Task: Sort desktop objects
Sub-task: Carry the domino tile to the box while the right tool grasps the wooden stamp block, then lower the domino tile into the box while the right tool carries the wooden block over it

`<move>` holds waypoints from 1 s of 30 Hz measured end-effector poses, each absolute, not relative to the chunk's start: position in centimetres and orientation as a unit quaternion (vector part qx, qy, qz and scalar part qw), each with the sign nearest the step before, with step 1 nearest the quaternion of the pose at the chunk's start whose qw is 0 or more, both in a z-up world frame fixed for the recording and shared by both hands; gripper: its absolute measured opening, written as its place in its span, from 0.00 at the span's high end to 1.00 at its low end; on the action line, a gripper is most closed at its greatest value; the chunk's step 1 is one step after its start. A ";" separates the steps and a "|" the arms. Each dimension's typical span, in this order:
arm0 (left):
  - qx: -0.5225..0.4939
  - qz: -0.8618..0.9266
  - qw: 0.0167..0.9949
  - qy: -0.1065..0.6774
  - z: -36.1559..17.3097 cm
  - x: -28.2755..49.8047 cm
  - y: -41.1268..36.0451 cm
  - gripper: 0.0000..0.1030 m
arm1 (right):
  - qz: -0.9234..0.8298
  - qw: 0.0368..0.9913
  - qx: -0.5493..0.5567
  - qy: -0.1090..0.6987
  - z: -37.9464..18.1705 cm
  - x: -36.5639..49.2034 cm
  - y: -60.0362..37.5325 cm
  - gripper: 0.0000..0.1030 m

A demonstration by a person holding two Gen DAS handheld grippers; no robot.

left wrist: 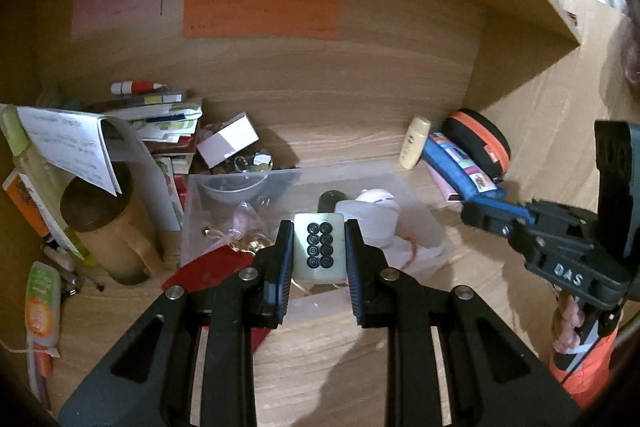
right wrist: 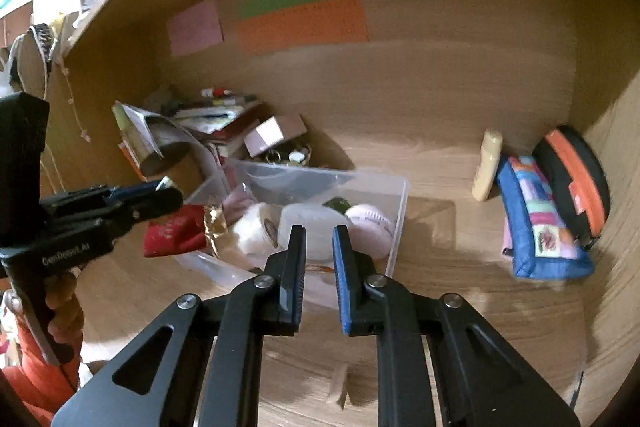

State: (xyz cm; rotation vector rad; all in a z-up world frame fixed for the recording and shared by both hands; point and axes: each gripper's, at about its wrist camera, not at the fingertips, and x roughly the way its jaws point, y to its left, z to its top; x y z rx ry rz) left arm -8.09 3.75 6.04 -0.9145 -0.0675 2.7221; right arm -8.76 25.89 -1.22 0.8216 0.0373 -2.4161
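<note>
Left wrist view: the left gripper [left wrist: 319, 251] is clamped on a pale mahjong tile [left wrist: 319, 247], eight black circles facing the lens, its long axis running straight out along the fingers. Dead ahead and below the fingertips lies the clear plastic bin [left wrist: 432, 223], already holding a white roll [left wrist: 370, 223], a pinkish ball [left wrist: 376, 195] and a dark green piece [left wrist: 331, 198]. So the tile hangs right over the bin's near edge. My read: it is a short move forward and down before letting go. Off to the right, the right gripper [left wrist: 484, 217] pokes in, well clear of the tile.

Right wrist view: the right gripper [right wrist: 319, 259] shows a narrow gap between its pads with nothing in it, so it is loose and empty, aimed at the same bin [right wrist: 402, 211]. The left gripper [right wrist: 160, 197] enters from the left, but its tile cannot be made out here; only the other view shows it. This view instead shows the blue pouch [right wrist: 540, 227] and the cream tube [right wrist: 487, 165] to the right more clearly. The left hand is plainly the nearer one for the drop.
</note>
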 end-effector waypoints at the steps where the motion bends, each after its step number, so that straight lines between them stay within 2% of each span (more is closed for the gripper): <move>1: -0.318 0.939 0.131 -0.022 5.9 -8.3 3.7 0.77 | -0.904 0.291 0.313 0.016 -1.5 -8.8 26.0 0.88; 6: -0.340 0.933 0.116 -0.023 4.5 -10.1 3.1 0.77 | -0.892 0.270 0.358 0.060 -4.6 -7.9 26.4 0.85; 8: -0.342 0.933 0.107 -0.020 4.1 -10.5 3.0 0.77 | -0.885 0.263 0.377 0.075 -6.1 -7.4 26.7 0.78; 10: -0.346 0.932 0.103 -0.018 3.8 -10.8 3.0 0.77 | -0.876 0.258 0.398 0.087 -7.6 -7.0 26.7 0.76; 19: -0.370 0.924 0.092 -0.022 2.3 -12.8 2.5 0.77 | -0.850 0.253 0.449 0.111 -11.4 -7.7 26.2 0.76; 21: -0.375 0.922 0.093 -0.027 2.0 -13.2 2.3 0.77 | -0.852 0.250 0.446 0.113 -11.7 -7.7 26.2 0.77; 23: -0.380 0.920 0.092 -0.030 1.6 -13.5 2.1 0.77 | -0.851 0.252 0.446 0.114 -11.6 -7.6 26.1 0.90; 30: -0.391 0.916 0.091 -0.029 0.5 -14.1 2.1 0.77 | -0.867 0.272 0.411 0.073 -8.5 -6.6 27.5 0.90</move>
